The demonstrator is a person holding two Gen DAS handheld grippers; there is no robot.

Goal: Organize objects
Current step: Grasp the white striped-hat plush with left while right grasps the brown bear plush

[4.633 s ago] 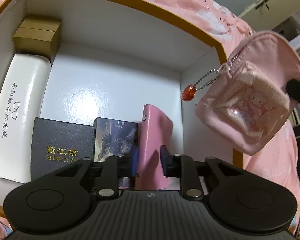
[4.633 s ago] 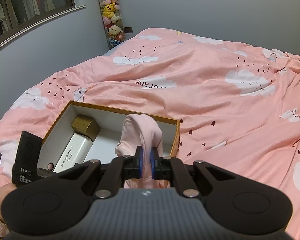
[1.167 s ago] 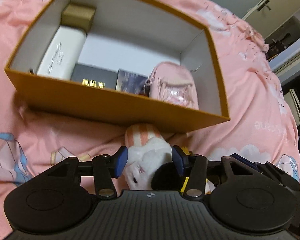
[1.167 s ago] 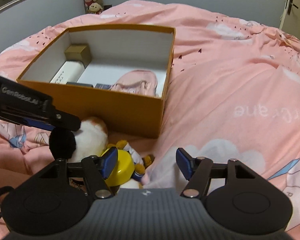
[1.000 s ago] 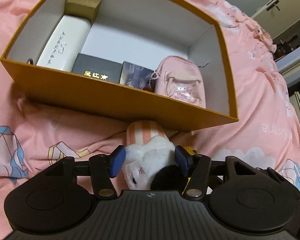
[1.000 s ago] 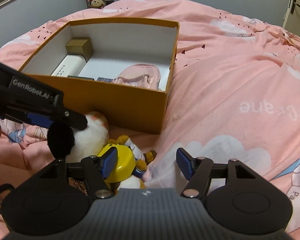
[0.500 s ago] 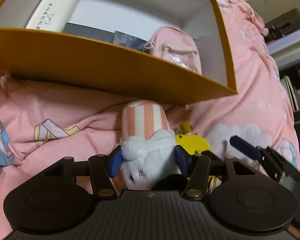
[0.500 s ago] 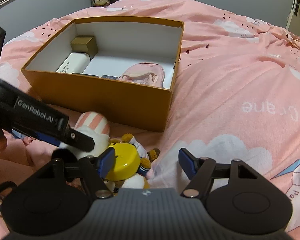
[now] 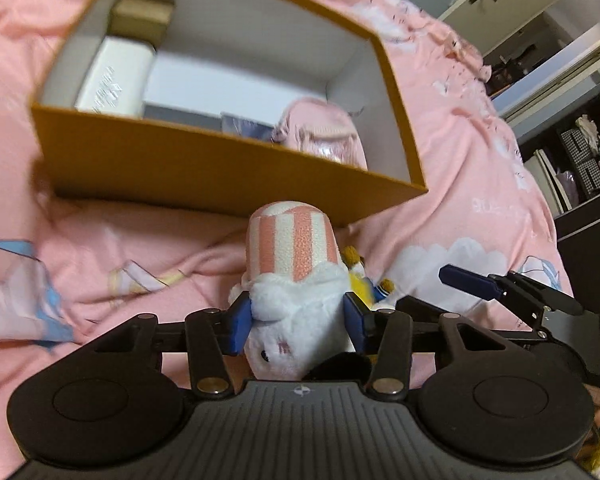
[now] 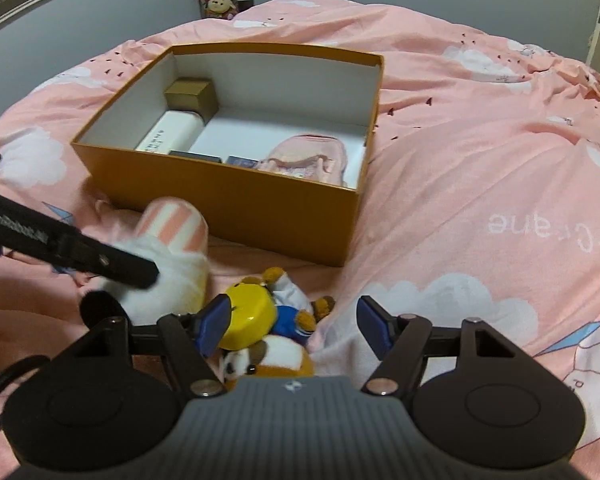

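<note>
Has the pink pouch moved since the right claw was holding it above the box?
Yes. The pink pouch has gone down into the orange box and lies on its floor at the near right corner.

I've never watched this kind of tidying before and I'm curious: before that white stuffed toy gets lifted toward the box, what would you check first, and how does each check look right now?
1. White plush toy between the left tongs: ok, the tongs are closing with it between them.
2. Grip firm enough to lift: cannot tell.
3. Free floor in the orange box: ok, bare white patch in the middle.
4. Right tongs clear of the white toy: ok, open over the yellow-hatted plush.
5. Yellow-hatted plush apart from the white toy: cannot tell, they lie close.
</note>
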